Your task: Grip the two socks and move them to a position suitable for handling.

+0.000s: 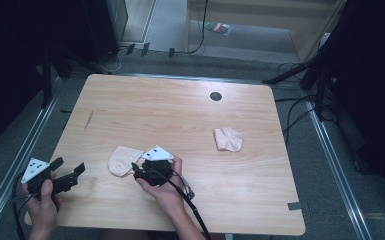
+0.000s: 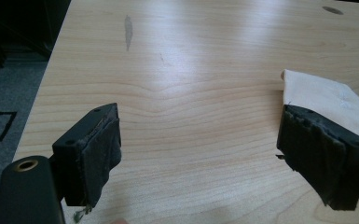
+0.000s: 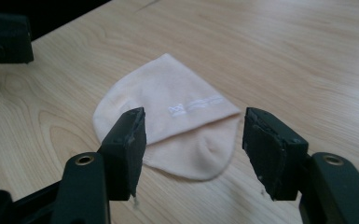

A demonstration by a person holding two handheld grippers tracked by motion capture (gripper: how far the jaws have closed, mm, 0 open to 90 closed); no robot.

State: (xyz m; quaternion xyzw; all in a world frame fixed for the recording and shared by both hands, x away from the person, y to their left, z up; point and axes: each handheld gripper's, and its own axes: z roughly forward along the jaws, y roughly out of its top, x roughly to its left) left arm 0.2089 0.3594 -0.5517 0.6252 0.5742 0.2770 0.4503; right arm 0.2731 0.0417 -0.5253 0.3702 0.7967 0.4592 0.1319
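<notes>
Your left gripper (image 1: 67, 174) sits at the near left corner of the wooden table (image 1: 180, 115), held low over the top in your left hand (image 1: 42, 200). Its jaws stand wide apart with bare wood between them, as the left gripper view (image 2: 198, 149) makes plain; nothing is pinched there. In that same view a pale edge of the folded sock (image 2: 326, 95) shows just behind the right-hand jaw.

Moving rightward across the high view, the folded sock (image 1: 122, 160) lies flat on the table near the front edge, left of the middle. It is a peach-coloured piece, folded over on itself, with a small white woven mark on its upper layer (image 3: 193, 106).

Just to its right comes your right gripper (image 1: 139, 172), gripped in your right hand (image 1: 165, 187), the grey three-cornered plate on top and the cable trailing back toward you. Its tips point left at the sock's near right edge. From the right gripper view (image 3: 193, 147), the jaws stand partway open, one on each side of the sock's rounded lower end; the pads are not pressing on the fabric, and I cannot tell whether either tip touches it.

Farther right, well apart from both grippers, a second sock (image 1: 228, 139) lies crumpled on the wood, with a dark round hole (image 1: 215, 96) in the tabletop beyond it.
</notes>
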